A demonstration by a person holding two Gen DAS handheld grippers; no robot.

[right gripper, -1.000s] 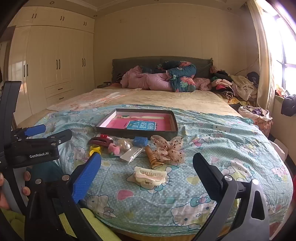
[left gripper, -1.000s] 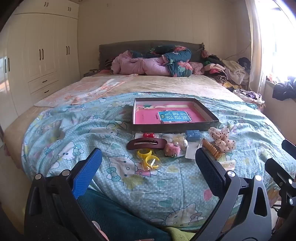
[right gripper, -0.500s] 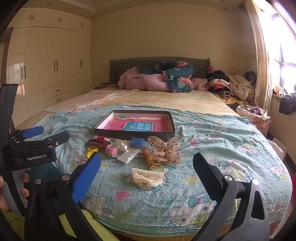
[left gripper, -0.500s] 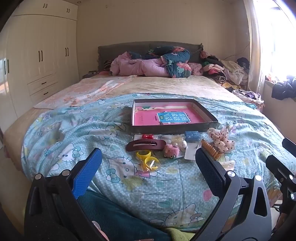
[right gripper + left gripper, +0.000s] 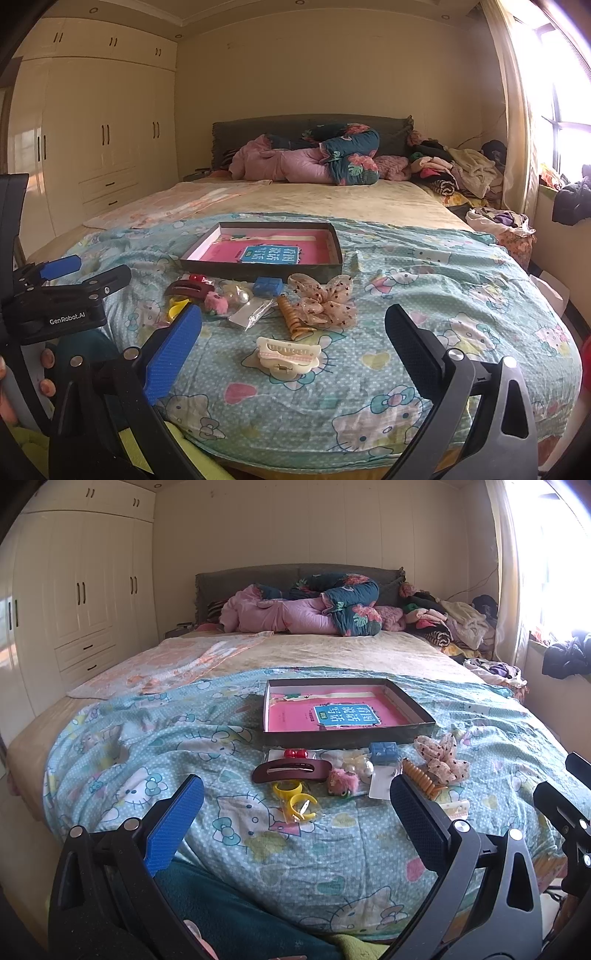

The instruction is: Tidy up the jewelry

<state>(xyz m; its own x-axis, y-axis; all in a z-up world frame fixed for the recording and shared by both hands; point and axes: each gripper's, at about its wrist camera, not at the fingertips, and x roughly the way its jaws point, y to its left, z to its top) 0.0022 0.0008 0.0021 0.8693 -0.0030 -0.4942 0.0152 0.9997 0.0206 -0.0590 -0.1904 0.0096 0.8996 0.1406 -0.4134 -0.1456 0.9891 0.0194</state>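
Barely shifted from a second ago in the left wrist view: holds the left gripper (image 5: 295, 784) over the foot edge of the bed (image 5: 221, 760), jaws spread wide, nothing between them, ribbed blue pad (image 5: 173, 823) bare. Shows the jewelry still loose in a row just short of the tray (image 5: 347, 734), toward the foot edge, so no piece sorted yet; probably still lining up for a first pick. Picks out a long, glossy brown barrette (image 5: 291, 771) with a metal bar, two yellow plastic rings (image 5: 295, 797) touching its near side, a fuzzy pink pompom (image 5: 341, 779), pearly beads (image 5: 354, 764), a small blue box (image 5: 383, 752), a ridged orange clip (image 5: 421, 779) and a sheer dotted bow (image 5: 441, 762) toward the right edge. Leaves the shallow, dark-walled tray holding only a pink printed sheet.

Now the right wrist view: has drifted a little, and frames a cream toothed claw clip (image 5: 288, 356) squarely ahead of the right gripper (image 5: 293, 314), nearest the foot edge, apart from the row. Keeps these jaws wide apart and empty too. Suggests the hard, curved claw clip as the likeliest first target. Catches a slippery clear packet (image 5: 251, 312) lying flat beside the orange clip.
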